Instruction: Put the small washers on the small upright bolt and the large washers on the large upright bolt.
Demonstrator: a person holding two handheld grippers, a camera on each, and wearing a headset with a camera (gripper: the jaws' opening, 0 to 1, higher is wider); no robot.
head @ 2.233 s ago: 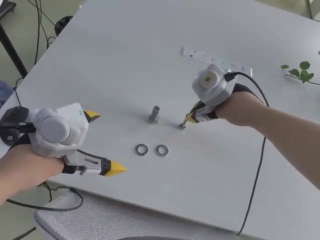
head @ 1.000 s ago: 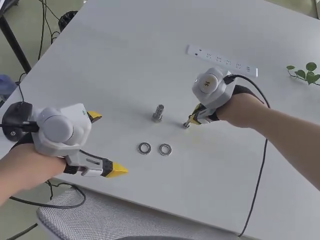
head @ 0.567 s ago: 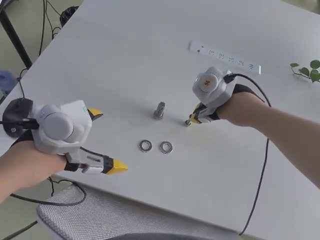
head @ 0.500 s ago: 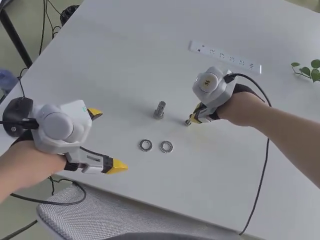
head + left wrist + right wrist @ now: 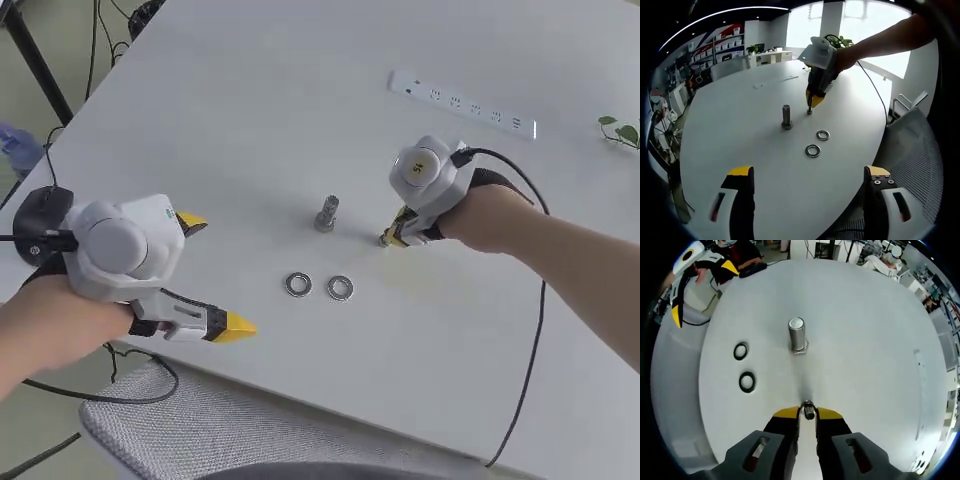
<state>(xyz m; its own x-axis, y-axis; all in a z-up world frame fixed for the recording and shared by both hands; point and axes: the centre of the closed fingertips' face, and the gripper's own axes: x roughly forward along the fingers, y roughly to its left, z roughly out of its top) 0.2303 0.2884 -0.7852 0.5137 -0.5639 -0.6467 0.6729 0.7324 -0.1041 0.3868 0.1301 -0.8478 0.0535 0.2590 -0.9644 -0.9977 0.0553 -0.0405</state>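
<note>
A large upright bolt stands mid-table. To its right my right gripper is shut on the small upright bolt, which sits between its yellow tips. Two washers lie flat side by side in front of the large bolt. They look alike in size. My left gripper hovers open near the table's front left edge, nothing between its jaws. In the left gripper view the large bolt, both washers and the right gripper lie ahead.
A white power strip lies at the back right, and a plant sprig at the far right edge. A grey mesh chair sits below the table's front edge. A black cable trails from the right gripper.
</note>
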